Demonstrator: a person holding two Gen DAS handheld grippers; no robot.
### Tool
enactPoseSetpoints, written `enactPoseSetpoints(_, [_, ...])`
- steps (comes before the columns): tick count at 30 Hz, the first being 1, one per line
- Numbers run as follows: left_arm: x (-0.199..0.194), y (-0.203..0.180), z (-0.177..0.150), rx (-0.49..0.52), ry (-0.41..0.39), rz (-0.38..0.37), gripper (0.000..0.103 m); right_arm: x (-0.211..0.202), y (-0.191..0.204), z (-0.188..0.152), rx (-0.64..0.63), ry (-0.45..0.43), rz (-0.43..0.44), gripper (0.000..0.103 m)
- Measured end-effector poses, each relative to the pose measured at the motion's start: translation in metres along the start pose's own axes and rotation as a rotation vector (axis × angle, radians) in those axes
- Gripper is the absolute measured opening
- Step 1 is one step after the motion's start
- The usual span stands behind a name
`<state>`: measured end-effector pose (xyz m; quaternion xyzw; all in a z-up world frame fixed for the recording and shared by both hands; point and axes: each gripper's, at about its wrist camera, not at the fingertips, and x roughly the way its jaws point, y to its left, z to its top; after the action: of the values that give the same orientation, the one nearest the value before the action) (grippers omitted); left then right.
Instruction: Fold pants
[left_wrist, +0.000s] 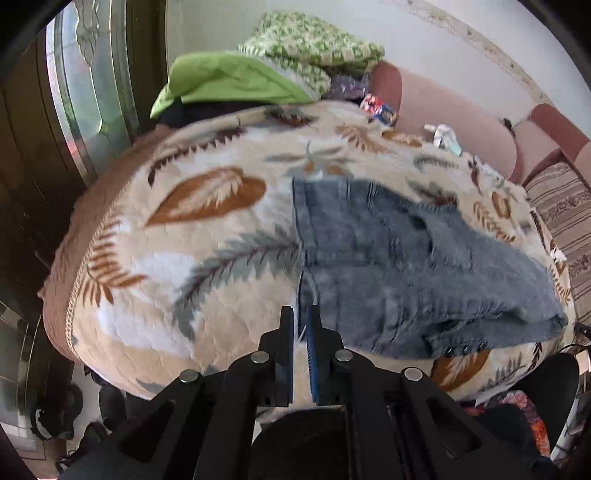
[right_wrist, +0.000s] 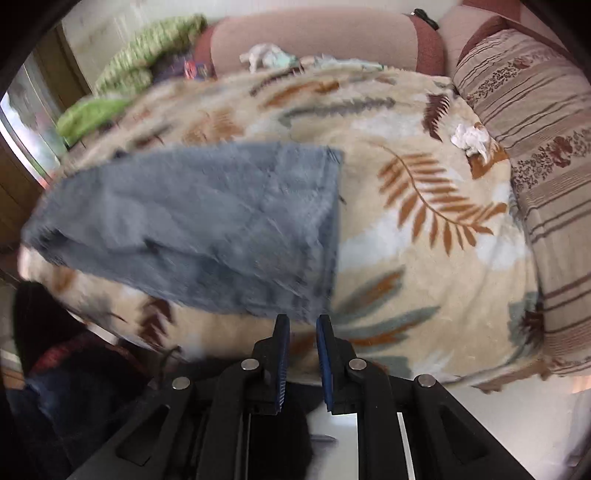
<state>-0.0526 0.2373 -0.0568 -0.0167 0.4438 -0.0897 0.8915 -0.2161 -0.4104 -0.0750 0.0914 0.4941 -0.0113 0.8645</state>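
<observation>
Folded blue-grey denim pants (left_wrist: 399, 266) sit just ahead of my left gripper (left_wrist: 302, 321) and right gripper (right_wrist: 300, 325), both slightly ajar, holding nothing.

Both wrist cameras are looking steeply down along their black fingers, close above the cream leaf-patterned fleece blanket (left_wrist: 207, 258). The left view is facing it from the folded blue-grey denim pants' (left_wrist: 399, 258) left edge, the right view from their right edge (right_wrist: 207, 221); both are sharing pants, blanket and pink padded headboard (right_wrist: 314, 40).
</observation>
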Motion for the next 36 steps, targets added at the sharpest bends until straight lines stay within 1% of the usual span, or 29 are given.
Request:
enactPoseSetpoints(2, [-0.011,-0.015,0.011,0.022,-0.057,-0.042,0.008,-0.013,0.005,0.013,0.029,-0.083,0.075,0.017])
enactPoseSetpoints(4, [-0.013,-0.039,0.023,0.06,-0.096,-0.091,0.008,-0.011,0.015,0.031,0.054,-0.112,0.113,0.017])
enactPoseSetpoints(5, [-0.009,-0.055,0.029,0.077,-0.095,-0.121,0.008,-0.005,0.023,0.04,0.063,-0.113,0.134,0.017])
enactPoseSetpoints(7, [0.004,-0.088,0.042,0.119,-0.076,-0.187,0.008,0.015,0.044,0.058,0.083,-0.088,0.162,0.017])
enactPoseSetpoints(8, [0.013,-0.103,0.046,0.135,-0.062,-0.215,0.008,0.029,0.058,0.066,0.081,-0.063,0.159,0.017])
enactPoseSetpoints(10, [0.031,-0.13,0.05,0.155,-0.021,-0.241,0.008,0.055,0.087,0.078,0.056,-0.01,0.141,0.017])
enactPoseSetpoints(12, [0.049,-0.156,0.047,0.213,0.005,-0.243,0.008,0.079,0.111,0.089,0.03,0.04,0.135,0.017])
enactPoseSetpoints(14, [0.069,-0.174,0.04,0.25,0.061,-0.214,0.008,0.096,0.128,0.091,0.001,0.071,0.132,0.017])
enactPoseSetpoints(16, [0.085,-0.18,0.027,0.282,0.149,-0.206,0.008,0.108,0.14,0.086,-0.039,0.111,0.112,0.017])
enactPoseSetpoints(18, [0.097,-0.175,0.013,0.287,0.21,-0.195,0.008,0.116,0.146,0.077,-0.067,0.17,0.11,0.017])
enactPoseSetpoints(20, [0.102,-0.166,-0.005,0.297,0.254,-0.192,0.007,0.119,0.148,0.066,-0.089,0.191,0.101,0.017])
enactPoseSetpoints(21, [0.102,-0.162,-0.012,0.305,0.256,-0.207,0.007,0.117,0.149,0.061,-0.099,0.19,0.101,0.017])
enactPoseSetpoints(23, [0.095,-0.151,-0.024,0.32,0.234,-0.242,0.007,0.118,0.15,0.052,-0.089,0.22,0.124,0.017])
enactPoseSetpoints(26, [0.088,-0.141,-0.029,0.301,0.25,-0.275,0.006,0.116,0.151,0.04,-0.102,0.215,0.131,0.018])
enactPoseSetpoints(27, [0.087,-0.14,-0.031,0.301,0.252,-0.279,0.006,0.115,0.15,0.038,-0.097,0.221,0.136,0.018])
enactPoseSetpoints(30, [0.08,-0.144,-0.036,0.351,0.253,-0.268,0.006,0.114,0.144,0.036,-0.072,0.261,0.169,0.018])
enactPoseSetpoints(33, [0.073,-0.143,-0.026,0.334,0.245,-0.265,0.006,0.113,0.144,0.041,-0.098,0.325,0.179,0.018])
enactPoseSetpoints(34, [0.069,-0.143,-0.023,0.328,0.234,-0.269,0.006,0.11,0.144,0.047,-0.093,0.325,0.193,0.018])
enactPoseSetpoints(36, [0.053,-0.147,-0.013,0.318,0.159,-0.299,0.006,0.098,0.145,0.065,-0.07,0.246,0.259,0.018])
